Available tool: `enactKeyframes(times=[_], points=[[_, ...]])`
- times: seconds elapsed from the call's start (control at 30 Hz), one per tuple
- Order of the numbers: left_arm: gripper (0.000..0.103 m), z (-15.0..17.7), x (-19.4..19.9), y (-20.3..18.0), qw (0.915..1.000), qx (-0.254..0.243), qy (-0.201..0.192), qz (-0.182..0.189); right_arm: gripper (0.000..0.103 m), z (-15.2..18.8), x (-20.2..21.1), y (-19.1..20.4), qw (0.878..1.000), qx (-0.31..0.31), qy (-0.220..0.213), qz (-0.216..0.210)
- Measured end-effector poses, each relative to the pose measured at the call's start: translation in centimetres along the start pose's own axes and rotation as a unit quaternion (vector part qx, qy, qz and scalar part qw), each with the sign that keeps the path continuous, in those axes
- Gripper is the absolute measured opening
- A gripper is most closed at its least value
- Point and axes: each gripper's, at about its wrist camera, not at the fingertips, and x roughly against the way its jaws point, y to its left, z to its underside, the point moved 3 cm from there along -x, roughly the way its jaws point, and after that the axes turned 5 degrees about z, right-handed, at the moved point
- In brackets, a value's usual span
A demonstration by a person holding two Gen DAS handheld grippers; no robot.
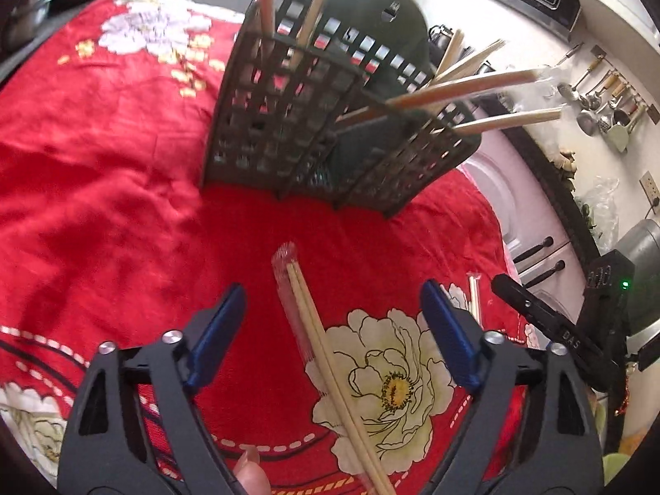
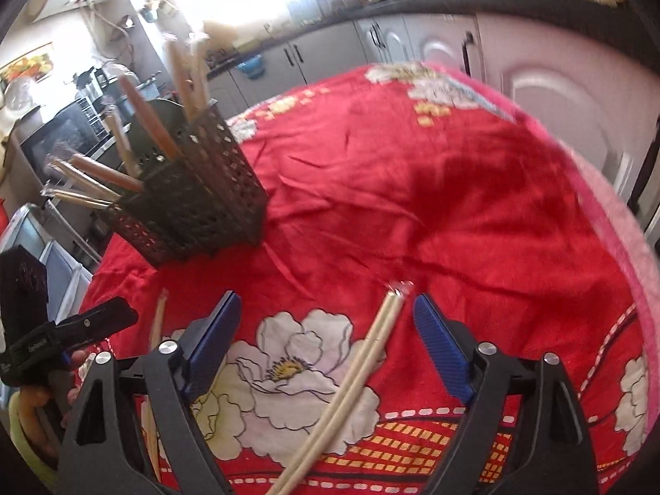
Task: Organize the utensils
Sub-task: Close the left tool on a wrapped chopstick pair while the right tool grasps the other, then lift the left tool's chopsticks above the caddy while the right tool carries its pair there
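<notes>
Lying on red floral cloth [image 1: 103, 173] short of slotted holder [image 1: 288, 123]: wrapped chopstick pair [image 1: 330, 359] between spread left gripper [image 1: 330, 330]; second pair [image 2: 354, 375] between spread right gripper [image 2: 326, 330]. Judged light, stiff, slippery in film; best pinched mid-length.

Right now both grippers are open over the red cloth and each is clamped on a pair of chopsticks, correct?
Not quite. Both the left gripper and the right gripper are open over the red cloth, but neither is clamped on anything. In each wrist view a pair of chopsticks lies on the cloth between the spread fingers, untouched.
</notes>
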Motion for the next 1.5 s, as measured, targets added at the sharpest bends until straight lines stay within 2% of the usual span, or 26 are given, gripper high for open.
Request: enactKeyframes(times=[0.17, 0.3, 0.37, 0.43, 0.47, 0.53, 0.63, 0.7, 0.77, 0.83, 0.93, 1.1, 1.37, 1.5], points=[[0.064, 0.0, -1.1, 0.8, 0.9997, 0.015, 0.017, -0.001, 0.073, 0.0, -1.7, -0.8, 0.999, -0.017, 0.028, -0.002], [0.062, -0.6, -1.7, 1.6, 0.9991, 0.035, 0.021, 0.007, 0.065, 0.0, -3.0, -1.1, 0.999, -0.018, 0.042, -0.007], [0.058, -0.9, -2.1, 1.8, 0.9990, 0.040, 0.021, 0.006, 0.056, -0.1, -3.4, -1.1, 0.999, -0.011, 0.038, -0.003], [0.052, -1.2, -2.3, 2.0, 0.9989, 0.042, 0.021, 0.001, 0.036, -0.2, -3.6, -1.2, 0.999, -0.001, 0.038, 0.007], [0.047, -1.4, -2.5, 2.1, 0.9990, 0.040, 0.019, -0.005, 0.031, -0.3, -3.7, -1.3, 0.999, 0.002, 0.038, 0.010], [0.036, -1.7, -2.8, 2.1, 0.9991, 0.037, 0.016, -0.015, 0.014, -0.2, -3.7, -1.5, 0.999, 0.000, 0.038, 0.005], [0.021, -1.8, -3.0, 2.4, 0.9989, 0.033, 0.013, -0.031, 0.011, -0.1, -3.3, -1.3, 0.999, 0.001, 0.032, -0.007], [0.017, -1.9, -2.8, 2.8, 0.9988, 0.033, 0.012, -0.033, 0.011, -0.1, -2.9, -0.7, 0.999, 0.005, 0.027, -0.023], [0.006, -1.7, -2.6, 3.0, 0.9988, 0.042, 0.011, -0.021, 0.010, -0.2, -2.4, 0.1, 0.999, 0.013, 0.020, -0.034], [0.004, -1.6, -2.6, 2.7, 0.9988, 0.046, 0.011, -0.008, 0.010, -0.3, -1.6, 1.0, 0.999, 0.026, 0.010, -0.047], [0.003, -1.4, -1.4, 1.9, 0.9995, 0.031, -0.001, 0.004, 0.009, -0.7, -0.5, 2.2, 0.997, 0.036, -0.001, -0.064], [0.003, -2.2, 2.1, -1.0, 0.9985, -0.010, -0.050, 0.020, 0.008, -1.6, 2.1, 4.8, 0.993, 0.060, -0.028, -0.097], [0.002, -5.9, 8.9, -6.1, 0.9860, -0.070, -0.141, 0.054, 0.006, -4.6, 7.8, 9.4, 0.978, 0.106, -0.111, -0.143], [0.002, -7.3, 11.0, -8.1, 0.9785, -0.094, -0.172, 0.062, 0.006, -6.2, 10.5, 11.1, 0.968, 0.123, -0.158, -0.153]])
